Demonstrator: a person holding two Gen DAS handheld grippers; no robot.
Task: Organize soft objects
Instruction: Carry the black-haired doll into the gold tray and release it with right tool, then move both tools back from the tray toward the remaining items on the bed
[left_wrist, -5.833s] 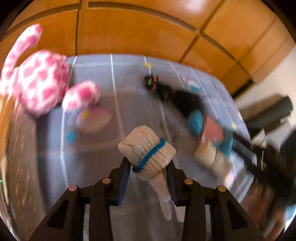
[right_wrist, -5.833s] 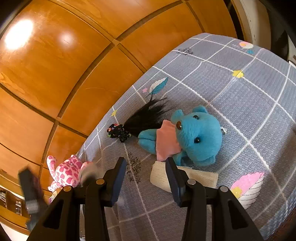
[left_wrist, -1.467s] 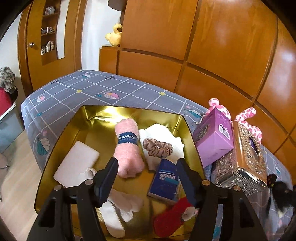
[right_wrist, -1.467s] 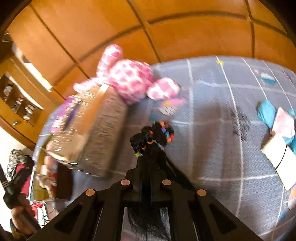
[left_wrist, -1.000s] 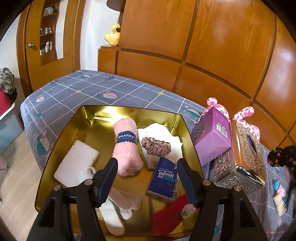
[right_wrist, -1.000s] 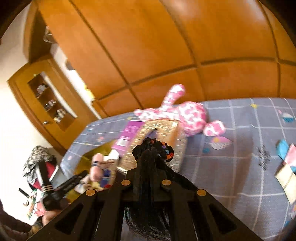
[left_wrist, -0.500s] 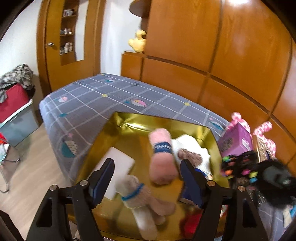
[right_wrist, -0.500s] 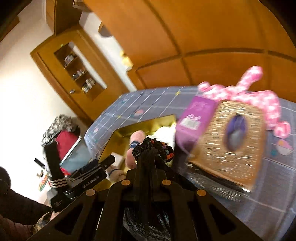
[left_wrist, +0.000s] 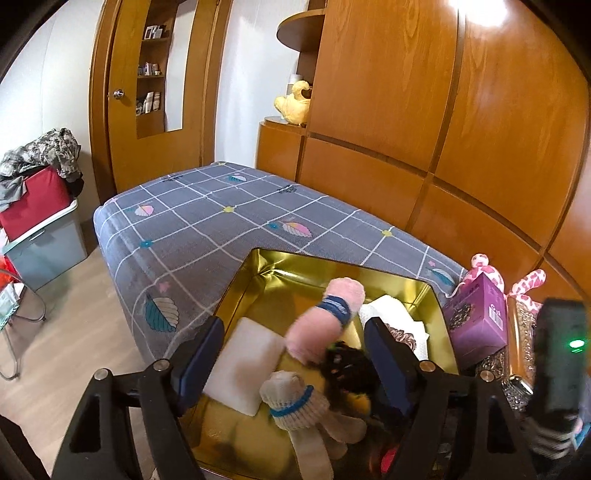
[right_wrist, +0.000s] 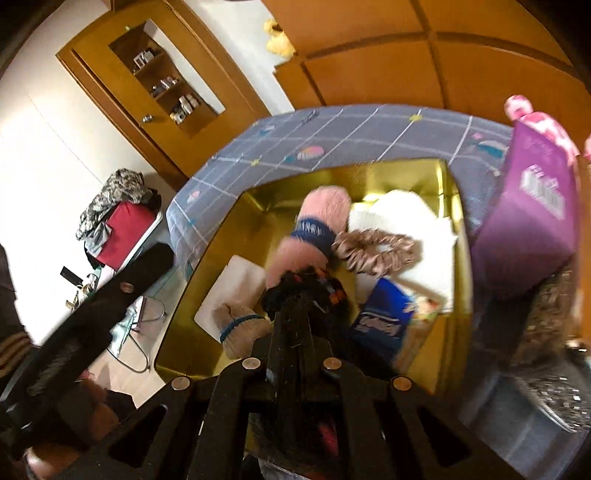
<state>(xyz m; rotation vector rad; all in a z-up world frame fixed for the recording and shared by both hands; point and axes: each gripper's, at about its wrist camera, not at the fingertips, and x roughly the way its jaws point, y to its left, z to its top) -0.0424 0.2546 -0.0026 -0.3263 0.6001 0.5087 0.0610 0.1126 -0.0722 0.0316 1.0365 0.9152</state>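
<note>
A gold tin box (left_wrist: 325, 266) (right_wrist: 369, 171) sits on the bed. It holds a pink rolled towel (left_wrist: 325, 321) (right_wrist: 314, 232), a beige sock roll with a blue band (left_wrist: 295, 402) (right_wrist: 240, 328), a white pad (left_wrist: 243, 365), a brown scrunchie (right_wrist: 373, 251) and a blue tissue pack (right_wrist: 384, 317). My right gripper (right_wrist: 301, 295) is shut on a black hair bundle with coloured bands (right_wrist: 306, 286) (left_wrist: 343, 369) and holds it over the box. My left gripper (left_wrist: 291, 358) is open and empty above the box's near side.
A purple carton (left_wrist: 476, 321) (right_wrist: 532, 206) and a glittery tissue box (right_wrist: 546, 332) stand right of the tin. A pink spotted plush (left_wrist: 491, 269) lies behind them. The grey checked bed (left_wrist: 207, 221) ends at the left; a red bin (left_wrist: 33, 199) stands on the floor.
My right gripper has carried the black hair bundle from the bed over to the gold box. My left gripper, open, has drawn back and up from the box.
</note>
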